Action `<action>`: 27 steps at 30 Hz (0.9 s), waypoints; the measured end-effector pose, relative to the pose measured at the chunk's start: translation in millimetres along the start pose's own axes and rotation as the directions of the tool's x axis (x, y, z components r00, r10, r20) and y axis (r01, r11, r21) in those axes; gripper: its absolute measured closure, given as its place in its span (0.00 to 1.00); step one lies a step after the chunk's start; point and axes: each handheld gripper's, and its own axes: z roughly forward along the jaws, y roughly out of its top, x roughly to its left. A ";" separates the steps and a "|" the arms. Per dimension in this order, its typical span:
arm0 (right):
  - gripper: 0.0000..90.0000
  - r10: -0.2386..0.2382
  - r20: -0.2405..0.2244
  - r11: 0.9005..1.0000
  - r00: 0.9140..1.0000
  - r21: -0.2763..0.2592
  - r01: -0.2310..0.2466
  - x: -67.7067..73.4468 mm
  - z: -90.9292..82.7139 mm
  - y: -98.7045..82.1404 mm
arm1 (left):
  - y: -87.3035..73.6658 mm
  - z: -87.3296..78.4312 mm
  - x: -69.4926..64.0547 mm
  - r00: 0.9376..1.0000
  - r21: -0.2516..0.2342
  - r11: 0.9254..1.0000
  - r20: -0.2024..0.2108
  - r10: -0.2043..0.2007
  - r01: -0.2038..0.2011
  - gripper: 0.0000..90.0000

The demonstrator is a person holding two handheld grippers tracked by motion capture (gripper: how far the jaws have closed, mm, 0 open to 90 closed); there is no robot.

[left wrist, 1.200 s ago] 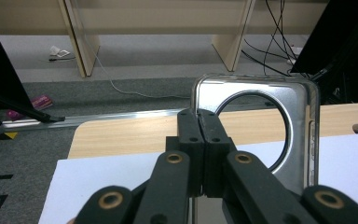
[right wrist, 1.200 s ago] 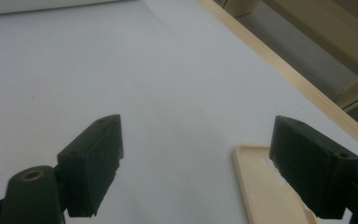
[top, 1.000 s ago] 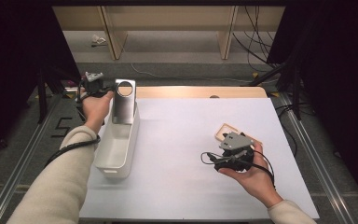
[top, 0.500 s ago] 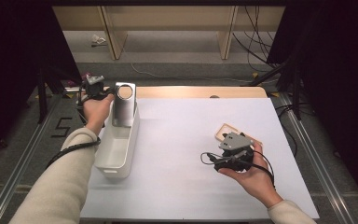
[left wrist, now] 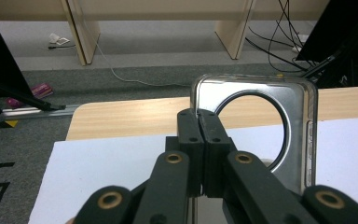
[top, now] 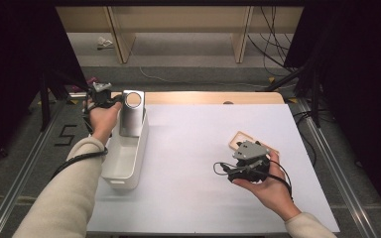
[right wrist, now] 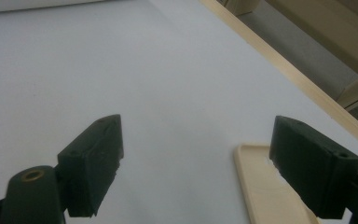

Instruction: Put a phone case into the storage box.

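A shiny metal plate with a round hole (top: 131, 116) stands upright at the far end of a white bin (top: 124, 181). My left gripper (top: 115, 102) is shut on the plate's top left edge. In the left gripper view the two jaws (left wrist: 199, 116) meet on the thin rim of the metal plate (left wrist: 303, 140). My right gripper (top: 250, 148) rests in a hand at the right of the table. Its jaws (right wrist: 196, 135) stand wide open over the white surface with nothing between them.
A pale wooden tray (top: 238, 139) lies just beyond the right gripper, seen as a beige tray (right wrist: 261, 186) by its right jaw. The white table cover (top: 193, 148) ends at a wooden strip at the far edge. Cables lie on the floor beyond.
The left hand has eased the metal plate slightly lower over the bin. The right hand has kept still.
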 end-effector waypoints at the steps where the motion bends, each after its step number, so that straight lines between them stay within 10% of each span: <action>1: 0.20 0.000 0.000 1.000 1.000 0.000 0.000 0.0 0.0 0.0 | -0.4 0.4 0.3 1.000 0.001 1.000 -0.001 0.001 -0.001 0.98; 27: 0.21 -0.001 -0.008 1.000 1.000 0.004 0.001 0.3 0.7 -0.3 | -11.0 8.9 3.6 1.000 0.059 0.998 -0.003 0.020 -0.020 0.98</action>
